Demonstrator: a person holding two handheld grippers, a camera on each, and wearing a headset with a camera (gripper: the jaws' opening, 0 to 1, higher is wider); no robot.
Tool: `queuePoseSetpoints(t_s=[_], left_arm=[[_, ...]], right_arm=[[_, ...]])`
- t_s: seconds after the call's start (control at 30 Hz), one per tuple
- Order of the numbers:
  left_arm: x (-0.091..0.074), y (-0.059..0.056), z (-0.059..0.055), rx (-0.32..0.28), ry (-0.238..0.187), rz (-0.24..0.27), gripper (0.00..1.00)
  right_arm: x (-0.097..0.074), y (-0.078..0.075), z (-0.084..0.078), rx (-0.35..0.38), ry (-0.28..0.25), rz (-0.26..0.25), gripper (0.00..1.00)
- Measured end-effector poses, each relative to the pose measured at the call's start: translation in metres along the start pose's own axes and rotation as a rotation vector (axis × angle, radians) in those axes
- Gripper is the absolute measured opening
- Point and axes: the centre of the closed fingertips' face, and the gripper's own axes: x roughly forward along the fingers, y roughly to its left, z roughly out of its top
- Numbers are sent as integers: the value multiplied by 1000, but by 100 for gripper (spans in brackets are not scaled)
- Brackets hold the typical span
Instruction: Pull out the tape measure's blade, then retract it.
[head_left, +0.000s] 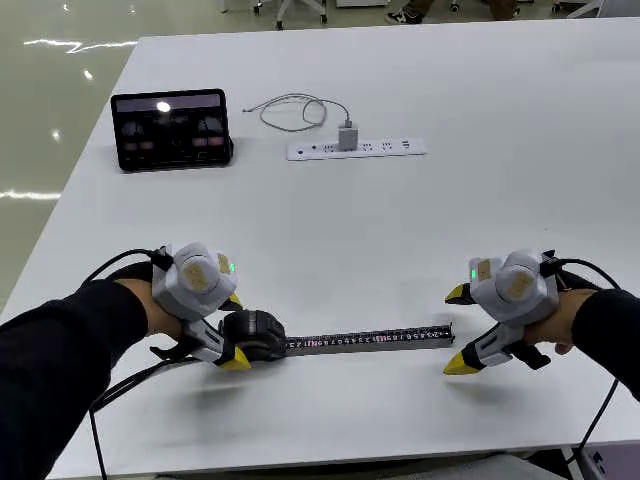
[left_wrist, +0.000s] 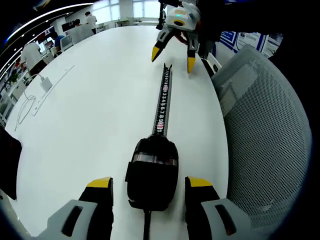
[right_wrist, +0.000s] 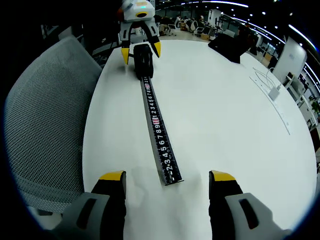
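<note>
Lying flat on the white table (head_left: 450, 220) is the tape measure's blade (head_left: 370, 340), pulled out of its dark case (head_left: 255, 335) in a straight line. The numbers on the blade face up.

The left gripper (head_left: 236, 330) sits around the case. Its two yellow-tipped jaws are apart, one on each side of the case. In the left gripper view there is a thin strip of table between each jaw and the case (left_wrist: 152, 170), so the jaws do not squeeze it. From there the blade (left_wrist: 163, 100) runs away toward the right gripper (left_wrist: 173, 60) at the far end.

The right gripper (head_left: 458, 330) is at the blade's free end. Its jaws are wide apart too – the end of the blade (right_wrist: 159, 135) lies on the table between them, and neither jaw touches it. Far up that view the left gripper (right_wrist: 141, 54) stands over the case (right_wrist: 143, 60).

Well behind all this, a dark tablet (head_left: 170, 128) leans up on the table. Near it lies a white power strip (head_left: 355, 149) with a small charger (head_left: 348, 135) plugged in, and a thin cable (head_left: 295, 108) curls behind it. A grey mesh chair (left_wrist: 270, 135) stands by the table edge – it is in the right gripper view too.
</note>
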Motion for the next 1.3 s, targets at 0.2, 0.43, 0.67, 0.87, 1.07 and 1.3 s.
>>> queuePoseSetpoints(t_s=[0.2,0.43,0.67,0.87,1.07,1.3], left_arm=[[-1,2,-4,-139,-69,61,84],[-16,17,1,-310,-240,176,100],[-27,13,-5,-408,-321,208,100],[-37,16,-14,-508,-389,298,100],[-52,11,-21,-528,-448,390,100],[-66,2,-29,-584,-489,403,100]], right_arm=[[-3,-2,9,128,-90,-65,67],[-8,-2,8,201,-144,-127,76],[-15,0,4,257,-199,-194,83],[-28,2,4,304,-264,-257,85],[-41,7,2,363,-321,-311,87],[-43,24,-12,401,-351,-330,96]])
